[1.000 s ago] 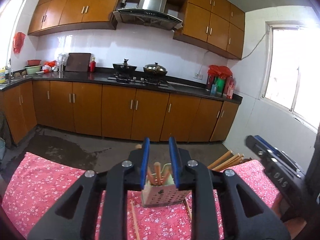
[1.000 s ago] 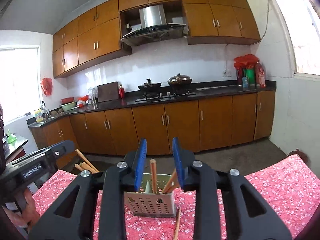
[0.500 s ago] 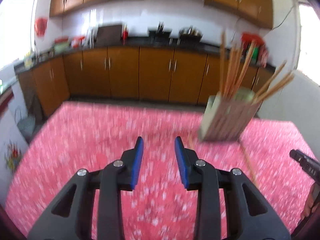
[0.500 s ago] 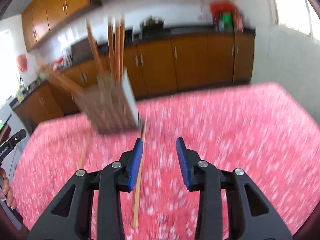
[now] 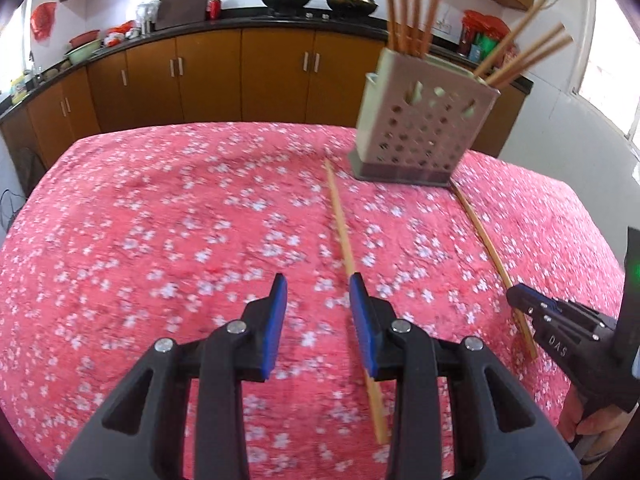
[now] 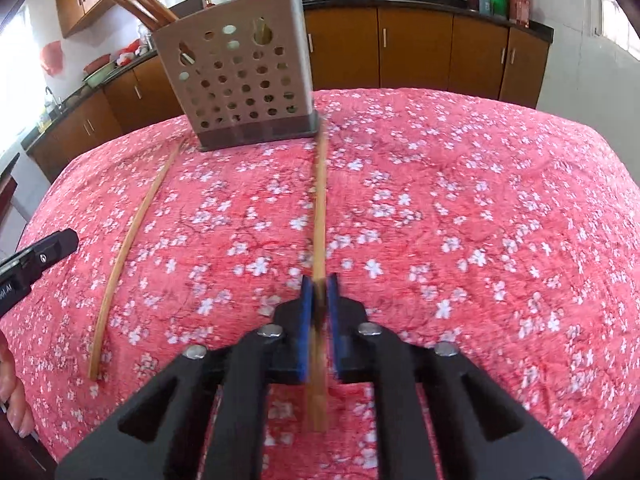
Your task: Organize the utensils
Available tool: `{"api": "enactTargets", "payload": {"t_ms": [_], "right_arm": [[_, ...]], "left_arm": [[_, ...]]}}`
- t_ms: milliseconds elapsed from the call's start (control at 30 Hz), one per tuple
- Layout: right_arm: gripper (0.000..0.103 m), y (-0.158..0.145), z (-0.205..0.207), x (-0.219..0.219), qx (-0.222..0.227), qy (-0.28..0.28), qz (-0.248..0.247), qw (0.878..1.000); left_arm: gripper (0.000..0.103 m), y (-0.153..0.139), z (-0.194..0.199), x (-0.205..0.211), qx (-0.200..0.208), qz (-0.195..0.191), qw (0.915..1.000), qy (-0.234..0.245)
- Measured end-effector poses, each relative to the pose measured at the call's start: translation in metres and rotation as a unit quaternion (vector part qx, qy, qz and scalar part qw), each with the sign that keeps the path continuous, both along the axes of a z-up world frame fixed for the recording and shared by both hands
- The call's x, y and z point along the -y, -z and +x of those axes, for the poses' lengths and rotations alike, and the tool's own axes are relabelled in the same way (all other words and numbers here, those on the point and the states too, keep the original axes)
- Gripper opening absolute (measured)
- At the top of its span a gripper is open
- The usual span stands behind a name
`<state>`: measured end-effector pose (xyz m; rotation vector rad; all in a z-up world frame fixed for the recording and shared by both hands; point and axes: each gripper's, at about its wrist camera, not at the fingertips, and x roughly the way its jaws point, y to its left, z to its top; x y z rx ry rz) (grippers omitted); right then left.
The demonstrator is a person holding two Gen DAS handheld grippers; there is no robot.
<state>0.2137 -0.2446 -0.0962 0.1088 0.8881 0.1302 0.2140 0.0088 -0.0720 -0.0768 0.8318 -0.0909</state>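
A perforated grey utensil holder point(image 5: 424, 132) is set on the far part of a table covered with a pink flowered cloth point(image 5: 160, 220), and everything else is placed here relative to it. Several wooden chopsticks point(image 5: 412, 0) are stood inside the holder — some upright, some leaning out over its rim.

Two loose chopsticks are laid on the cloth, each running from near the holder's base toward the cameras. In the left wrist view, one chopstick point(image 5: 340, 216) is seen starting just in front of the holder's left corner and passing beside the right finger of the left gripper point(image 5: 318, 292), whose blue-padded jaws are held wide apart with nothing between them. The other chopstick point(image 5: 486, 240) starts at the holder's right corner and reaches the tip of the right gripper point(image 5: 520, 300).

In the right wrist view, the right gripper point(image 6: 319, 284) is seen closed narrowly on that chopstick point(image 6: 320, 200) — the stick is pinched between the blue pads, its far end close to the holder's point(image 6: 244, 76) right front corner. The unheld chopstick point(image 6: 132, 240) is seen left of it, near the left gripper's tip point(image 6: 56, 244).
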Motion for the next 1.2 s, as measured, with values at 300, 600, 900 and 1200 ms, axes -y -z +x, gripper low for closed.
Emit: {"api": "enactTargets", "payload": {"t_ms": [300,600,900,1200], "right_arm": [[0.008,0.000,-0.001,0.041,-0.004,0.054,0.005,0.999],[0.008,-0.002,0.005,0.034,0.000,0.041,-0.009,0.999],[0.008,0.001,0.020,0.032,0.007,0.040,-0.024,0.999],[0.008,0.002,0.021,0.033,0.007,0.040,-0.016,0.999]], "left_arm": [[0.025,0.020,0.013,0.023,-0.026,0.022,0.9994,0.005],[0.008,0.026,0.026,0.002,-0.029,0.045,0.9984,-0.018],[0.027,0.031,0.033,-0.043,-0.026,0.011,0.9987,-0.043],[0.023,0.029,0.030,-0.043,-0.027,0.016,0.9985,-0.045]]}}
